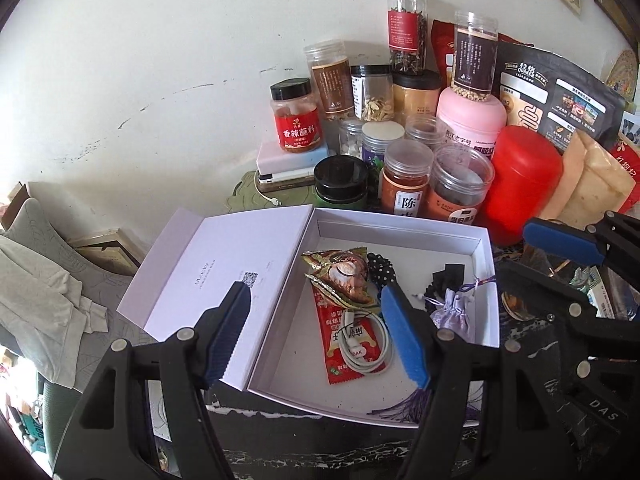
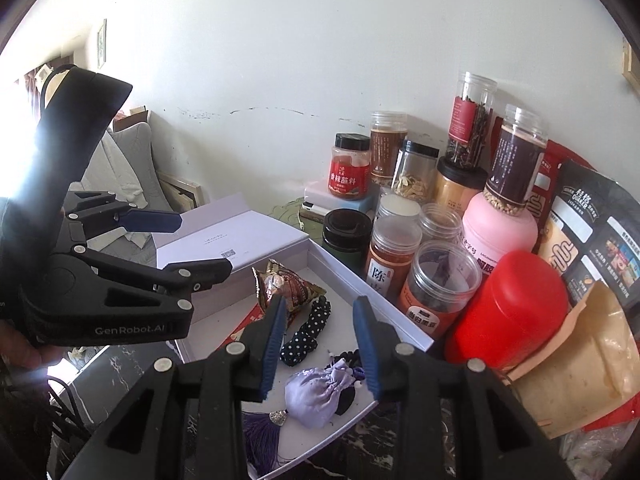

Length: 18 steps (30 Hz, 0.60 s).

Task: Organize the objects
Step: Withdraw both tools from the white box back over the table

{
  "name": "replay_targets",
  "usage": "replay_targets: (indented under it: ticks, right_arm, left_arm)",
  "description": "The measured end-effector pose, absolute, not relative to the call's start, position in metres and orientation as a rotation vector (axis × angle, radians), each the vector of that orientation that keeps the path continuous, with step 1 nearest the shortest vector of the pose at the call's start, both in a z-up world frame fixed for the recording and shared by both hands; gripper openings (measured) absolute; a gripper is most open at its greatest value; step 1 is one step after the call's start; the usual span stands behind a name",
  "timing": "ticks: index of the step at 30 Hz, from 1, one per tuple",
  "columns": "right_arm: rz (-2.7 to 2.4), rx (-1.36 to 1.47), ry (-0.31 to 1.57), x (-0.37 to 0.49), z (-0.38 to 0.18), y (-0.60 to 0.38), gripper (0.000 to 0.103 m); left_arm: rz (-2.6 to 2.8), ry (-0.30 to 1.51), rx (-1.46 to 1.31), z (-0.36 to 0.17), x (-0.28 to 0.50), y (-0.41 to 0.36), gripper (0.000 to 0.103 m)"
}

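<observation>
Both jaws stand spread and empty: the left gripper [image 1: 316, 332] over the box [image 1: 486, 280], the right gripper [image 2: 320, 344] above the pouch [image 2: 318, 396]. Packing looks finished; next comes swinging the lid [image 1: 208, 264], lying open at nine o'clock, shut.

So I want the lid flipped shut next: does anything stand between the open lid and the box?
Probably yes. The left gripper hangs open across the hinge side, one finger over the lid, the other over the box. The right gripper hangs open over the purple pouch. Both would block the swing.
</observation>
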State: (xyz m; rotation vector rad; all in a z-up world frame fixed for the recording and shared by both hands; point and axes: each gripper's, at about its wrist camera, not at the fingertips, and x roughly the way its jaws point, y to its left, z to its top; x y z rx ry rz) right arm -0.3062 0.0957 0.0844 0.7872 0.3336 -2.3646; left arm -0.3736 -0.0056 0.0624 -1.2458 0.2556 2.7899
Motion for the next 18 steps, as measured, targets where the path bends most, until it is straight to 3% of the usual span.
replay_targets:
  ticks: [18]
  right_arm:
    - [-2.388, 0.694, 0.333, -0.225, 0.129, 0.118, 0.034]
  left_arm:
    - [2.839, 0.242, -1.144, 0.127, -0.282, 0.001, 0.067]
